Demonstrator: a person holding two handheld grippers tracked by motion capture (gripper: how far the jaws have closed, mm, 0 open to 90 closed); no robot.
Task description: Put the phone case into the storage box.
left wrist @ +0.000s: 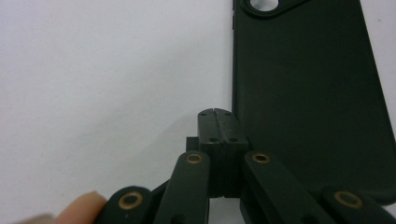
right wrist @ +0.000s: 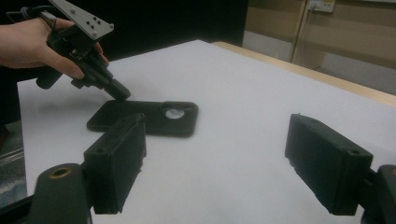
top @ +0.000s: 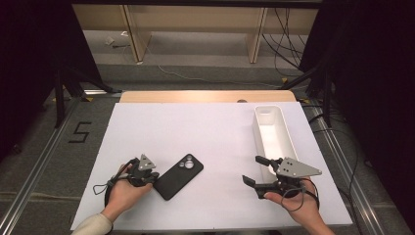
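phone case (top: pixel 178 176) on table (top: pixel 195 127), left; bin (top: pixel 272 132) at right edge

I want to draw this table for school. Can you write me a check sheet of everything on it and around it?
Surface: white sheet over a wooden table.
Job's things: black rubbery phone case, lying flat with its camera hole pointing away.
Clutter: long white plastic tray at the right, nothing seen in it.
Grippers: left gripper shut, tips at the case's edge; right gripper open, holding nothing.
Cables: black loops at both hands; wires on the floor behind.
Surroundings: wooden shelving, dark curtains.
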